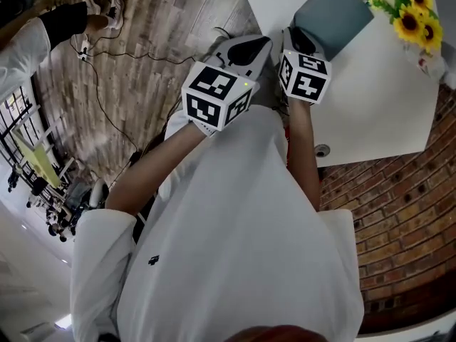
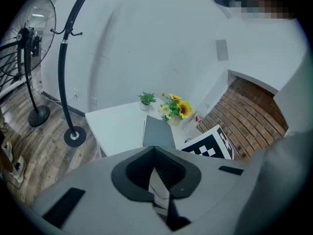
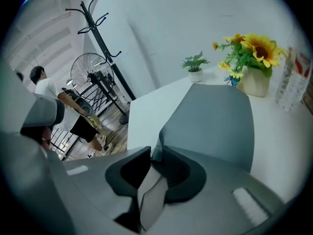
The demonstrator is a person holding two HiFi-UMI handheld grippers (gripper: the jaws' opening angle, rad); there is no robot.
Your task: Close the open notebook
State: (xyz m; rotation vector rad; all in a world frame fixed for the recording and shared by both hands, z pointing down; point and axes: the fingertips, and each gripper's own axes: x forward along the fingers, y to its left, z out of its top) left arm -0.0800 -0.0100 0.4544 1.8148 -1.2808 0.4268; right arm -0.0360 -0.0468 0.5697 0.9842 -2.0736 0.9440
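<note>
A notebook (image 1: 335, 16) with a grey cover lies flat and closed on the white table (image 1: 370, 98); it also shows in the left gripper view (image 2: 157, 132) and fills the middle of the right gripper view (image 3: 215, 126). My right gripper (image 1: 299, 38) sits at the notebook's near corner, and its jaws (image 3: 157, 153) stand a narrow slit apart with that corner at the slit. I cannot tell whether the pads touch the cover. My left gripper (image 1: 260, 45) hangs off the table's near edge, short of the notebook, jaws (image 2: 155, 153) together with nothing in them.
A vase of sunflowers (image 1: 410, 13) stands just beyond the notebook, with a small green plant (image 3: 194, 65) and a clear bottle (image 3: 293, 80) near it. A coat stand (image 2: 66, 67) and a fan (image 2: 29, 33) stand on the wooden floor. A person (image 3: 46, 89) is further off.
</note>
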